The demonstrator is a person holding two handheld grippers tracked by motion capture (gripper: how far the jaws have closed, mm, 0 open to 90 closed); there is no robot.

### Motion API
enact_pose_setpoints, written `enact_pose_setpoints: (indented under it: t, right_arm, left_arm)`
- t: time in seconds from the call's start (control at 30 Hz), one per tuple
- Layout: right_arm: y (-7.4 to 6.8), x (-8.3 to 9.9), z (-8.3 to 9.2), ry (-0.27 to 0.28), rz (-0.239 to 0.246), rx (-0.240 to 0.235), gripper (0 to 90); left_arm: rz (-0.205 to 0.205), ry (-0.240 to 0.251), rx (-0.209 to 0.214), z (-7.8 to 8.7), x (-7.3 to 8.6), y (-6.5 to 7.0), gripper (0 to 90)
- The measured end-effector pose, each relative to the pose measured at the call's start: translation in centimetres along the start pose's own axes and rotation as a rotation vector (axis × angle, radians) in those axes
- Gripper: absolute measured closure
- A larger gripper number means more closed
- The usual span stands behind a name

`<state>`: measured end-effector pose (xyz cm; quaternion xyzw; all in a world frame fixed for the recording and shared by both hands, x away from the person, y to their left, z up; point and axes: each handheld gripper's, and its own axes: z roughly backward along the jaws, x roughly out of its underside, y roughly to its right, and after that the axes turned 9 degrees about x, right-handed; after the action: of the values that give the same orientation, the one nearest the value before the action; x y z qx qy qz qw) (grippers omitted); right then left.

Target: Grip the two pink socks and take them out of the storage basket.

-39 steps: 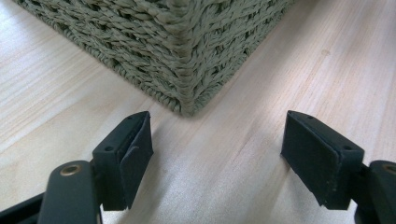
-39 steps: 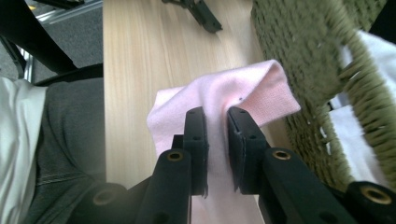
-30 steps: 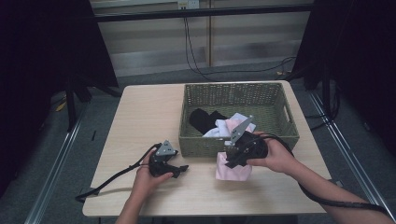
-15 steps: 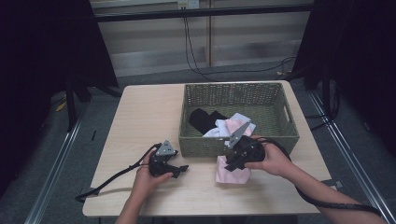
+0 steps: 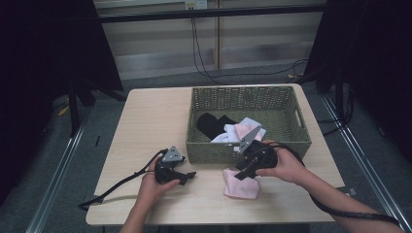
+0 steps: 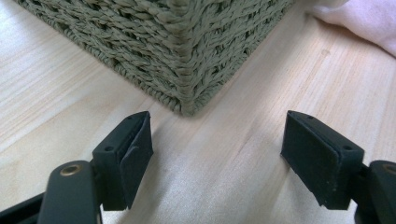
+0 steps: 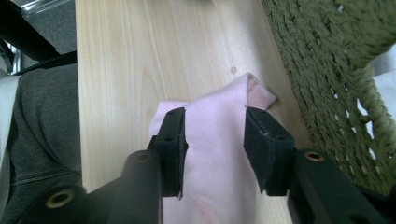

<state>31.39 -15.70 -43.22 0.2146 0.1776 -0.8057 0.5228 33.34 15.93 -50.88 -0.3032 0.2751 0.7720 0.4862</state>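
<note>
Letting go of the pink cloth, my right gripper has just spread its jaws so it lies flat on the counter beside the basket; my left gripper waits wide open, empty.

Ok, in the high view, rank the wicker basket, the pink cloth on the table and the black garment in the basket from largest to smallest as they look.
1. Wicker basket, by far the largest.
2. Pink cloth, partly covered by the right gripper.
3. Black garment, partly under other clothes.
Both cloths are partly hidden, so their order is unsure.
</note>
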Motion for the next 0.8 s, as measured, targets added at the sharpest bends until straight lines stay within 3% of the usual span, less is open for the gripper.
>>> enact_pose_setpoints:
  t: [0.27,0.5,0.8]
  right_arm:
    - [-0.2,-0.6,1.5,0.0,-0.018,-0.013,49.6]
    - [-0.1,-1.7,3.8,0.025,-0.035,-0.007,44.8]
    - [1.5,-3.0,6.7,0.067,-0.047,0.028,43.2]
  left_arm:
    - [0.0,0.0,0.0,0.0,0.0,0.0,24.2]
    - [0.001,0.001,0.0,0.0,0.0,0.0,24.2]
    - [0.0,0.0,0.0,0.0,0.0,0.0,24.2]
